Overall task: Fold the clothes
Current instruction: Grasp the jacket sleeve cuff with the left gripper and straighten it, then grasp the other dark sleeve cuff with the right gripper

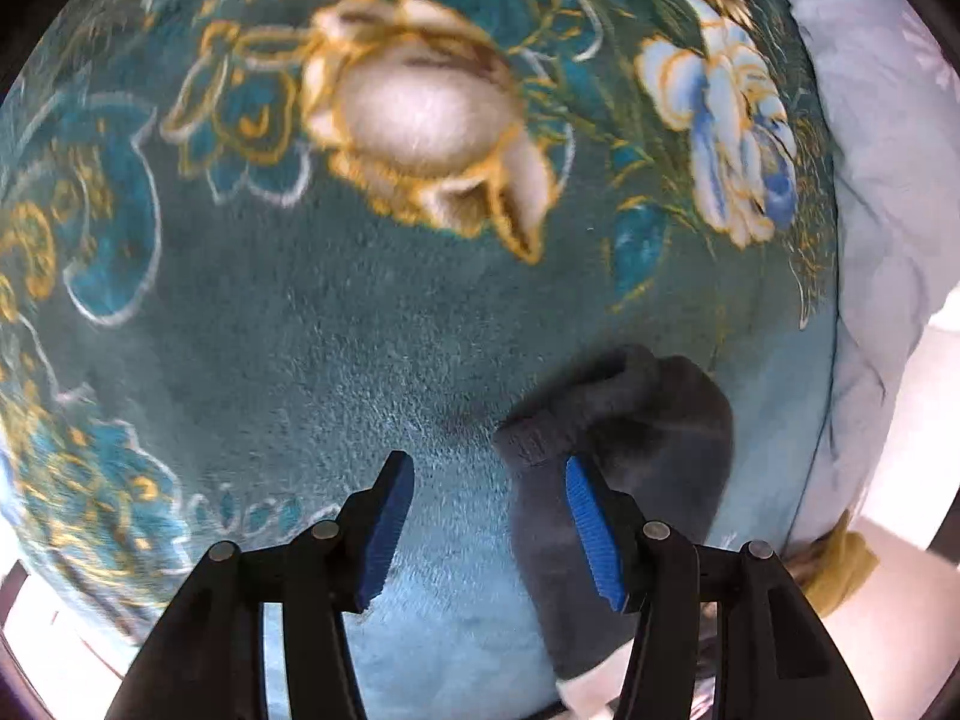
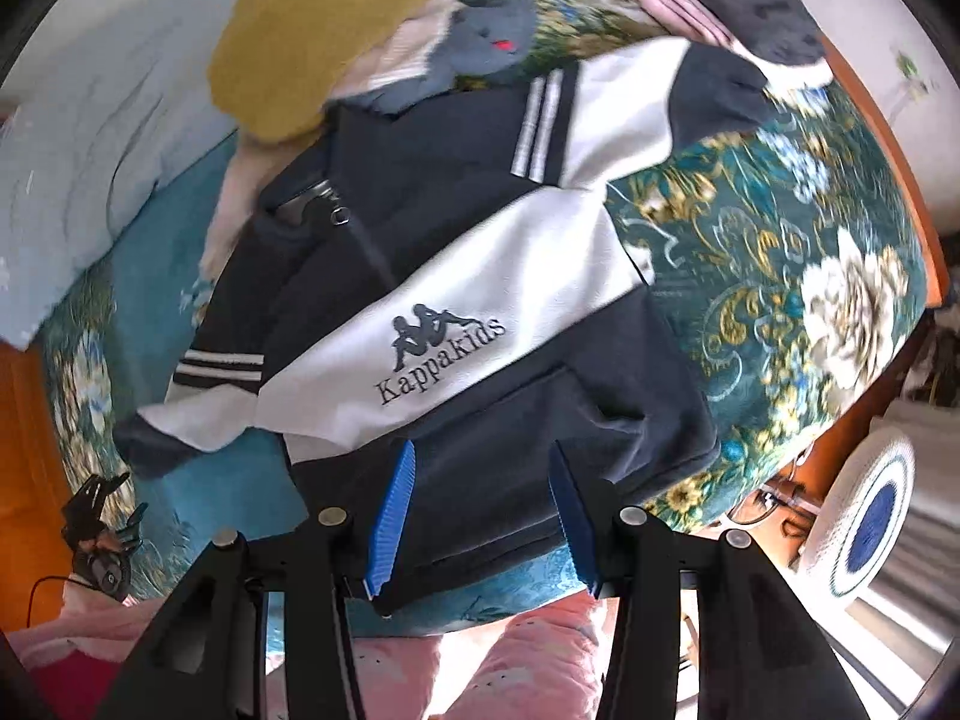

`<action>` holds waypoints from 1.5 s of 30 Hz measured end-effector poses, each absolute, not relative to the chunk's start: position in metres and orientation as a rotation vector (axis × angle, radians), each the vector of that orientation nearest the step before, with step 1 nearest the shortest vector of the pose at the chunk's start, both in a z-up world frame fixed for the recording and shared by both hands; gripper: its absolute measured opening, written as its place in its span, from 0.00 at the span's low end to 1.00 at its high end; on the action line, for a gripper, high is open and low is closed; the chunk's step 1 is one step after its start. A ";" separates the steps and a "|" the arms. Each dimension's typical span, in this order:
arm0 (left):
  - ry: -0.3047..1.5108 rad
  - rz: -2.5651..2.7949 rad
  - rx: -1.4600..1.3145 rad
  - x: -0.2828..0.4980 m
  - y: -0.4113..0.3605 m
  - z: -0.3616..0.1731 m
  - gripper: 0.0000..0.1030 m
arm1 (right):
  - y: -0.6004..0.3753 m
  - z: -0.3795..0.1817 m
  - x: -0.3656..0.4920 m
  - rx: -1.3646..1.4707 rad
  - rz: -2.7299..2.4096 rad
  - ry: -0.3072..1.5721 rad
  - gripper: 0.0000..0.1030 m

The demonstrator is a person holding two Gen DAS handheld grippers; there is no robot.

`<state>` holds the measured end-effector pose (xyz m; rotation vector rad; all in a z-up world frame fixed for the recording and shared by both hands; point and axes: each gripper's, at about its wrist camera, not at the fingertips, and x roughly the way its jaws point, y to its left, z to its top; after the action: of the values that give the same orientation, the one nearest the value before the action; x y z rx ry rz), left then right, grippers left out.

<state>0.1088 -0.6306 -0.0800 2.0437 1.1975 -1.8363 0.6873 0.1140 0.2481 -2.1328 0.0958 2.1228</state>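
Note:
A navy and white jacket (image 2: 444,276) with a "Kappakids" logo lies spread on a teal floral blanket (image 2: 780,252), both sleeves out to the sides. My right gripper (image 2: 480,456) stands open just above the jacket's navy hem, with nothing between its fingers. In the left wrist view a dark sleeve cuff (image 1: 648,420) rests on the blanket (image 1: 360,312). My left gripper (image 1: 489,474) is open beside that cuff, its right finger (image 1: 594,534) over the dark cloth. The left gripper (image 2: 129,495) also shows small near the jacket's left cuff (image 2: 144,438).
A yellow cloth (image 2: 312,42), a grey garment (image 2: 486,42) and a dark one (image 2: 762,6) lie past the jacket. A pale blue quilt (image 2: 90,150) borders the blanket's left. Pink fabric (image 2: 510,660) is below. A white and blue round object (image 2: 870,522) stands off the bed.

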 end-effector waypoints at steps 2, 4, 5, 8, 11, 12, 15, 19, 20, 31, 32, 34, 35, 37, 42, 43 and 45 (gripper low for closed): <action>1.213 -1.813 2.056 0.104 -0.622 -0.090 0.53 | 0.105 0.251 0.684 -2.138 2.136 0.065 0.46; 1.215 -1.786 2.063 0.098 -0.615 -0.095 0.52 | 0.096 0.253 0.680 -2.142 2.149 0.033 0.46; 1.219 -1.787 2.060 0.094 -0.612 -0.095 0.43 | 0.093 0.254 0.679 -2.142 2.155 0.024 0.46; 1.225 -1.795 2.059 0.085 -0.605 -0.090 0.18 | 0.089 0.255 0.676 -2.140 2.162 0.023 0.46; 1.188 -1.886 2.009 0.081 -0.611 -0.063 0.14 | 0.083 0.253 0.672 -2.152 2.174 0.030 0.46; 1.177 -1.919 1.992 0.082 -0.616 -0.053 0.14 | 0.081 0.253 0.671 -2.153 2.182 0.035 0.46; 1.035 -1.938 1.989 0.100 -0.636 -0.045 0.14 | 0.079 0.255 0.669 -2.147 2.228 0.050 0.46; 0.975 -1.756 2.044 0.128 -0.652 -0.075 0.14 | 0.093 0.255 0.671 -2.132 2.247 0.114 0.46; 1.027 -1.726 2.025 0.134 -0.656 -0.079 0.14 | 0.097 0.255 0.671 -2.131 2.245 0.116 0.46; 1.114 -1.933 1.855 0.143 -0.629 0.032 0.54 | 0.233 0.276 0.665 -1.829 2.362 0.597 0.50; 1.101 -1.964 1.841 0.150 -0.623 0.045 0.54 | 0.253 0.274 0.664 -1.796 2.363 0.647 0.51; 1.074 -2.027 1.812 0.165 -0.611 0.072 0.54 | 0.292 0.266 0.659 -1.744 2.355 0.739 0.51; 1.083 -2.042 1.796 0.177 -0.601 0.088 0.54 | 0.317 0.259 0.655 -1.721 2.340 0.792 0.51; 1.119 -2.049 1.746 0.203 -0.574 0.114 0.55 | 0.364 0.244 0.645 -1.686 2.306 0.905 0.51; 1.229 -2.027 1.642 0.274 -0.487 0.162 0.59 | 0.475 0.198 0.607 -1.673 2.218 1.133 0.51; 1.230 -2.017 1.650 0.284 -0.475 0.169 0.59 | 0.492 0.191 0.598 -1.683 2.210 1.141 0.51; 1.231 -1.997 1.666 0.304 -0.449 0.182 0.59 | 0.524 0.177 0.581 -1.701 2.194 1.161 0.51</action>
<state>0.3039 -0.4495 0.1817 1.6656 1.2305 -1.9970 0.5813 0.5242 0.1771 -1.7010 1.1608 2.1941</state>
